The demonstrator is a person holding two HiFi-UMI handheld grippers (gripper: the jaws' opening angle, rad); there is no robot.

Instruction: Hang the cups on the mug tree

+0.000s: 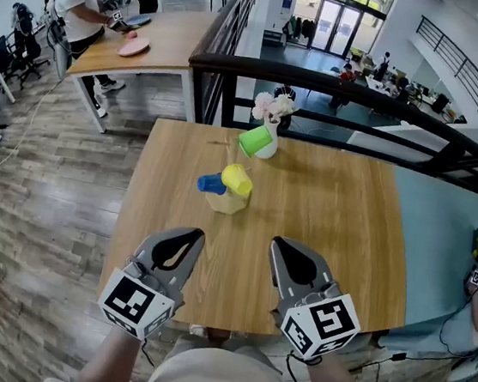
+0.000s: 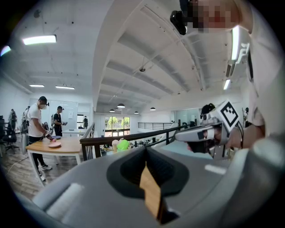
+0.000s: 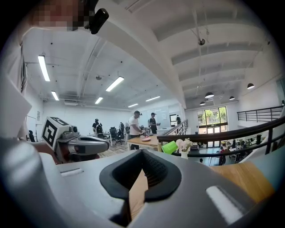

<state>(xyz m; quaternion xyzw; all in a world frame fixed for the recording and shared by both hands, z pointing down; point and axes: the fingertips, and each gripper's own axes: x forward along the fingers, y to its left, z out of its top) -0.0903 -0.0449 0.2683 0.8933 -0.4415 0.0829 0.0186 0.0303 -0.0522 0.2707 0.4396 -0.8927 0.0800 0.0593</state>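
Note:
A pale wooden mug tree base (image 1: 227,200) stands mid-table, with a yellow cup (image 1: 238,179) and a blue cup (image 1: 210,184) on it. Farther back a green cup (image 1: 255,140) (image 3: 169,147) hangs tilted beside a white vase of flowers (image 1: 272,116); what bears it I cannot tell. My left gripper (image 1: 190,235) (image 2: 144,149) and right gripper (image 1: 278,243) (image 3: 142,152) hover side by side over the table's near edge. Both are shut with nothing between the jaws. Each gripper view looks upward and shows the other gripper beside it.
The wooden table (image 1: 338,233) ends at a black railing (image 1: 347,87) with an open drop behind. A teal surface (image 1: 435,245) adjoins on the right. At the back left, people stand at another table (image 1: 166,43) that bears a pink plate (image 1: 134,46).

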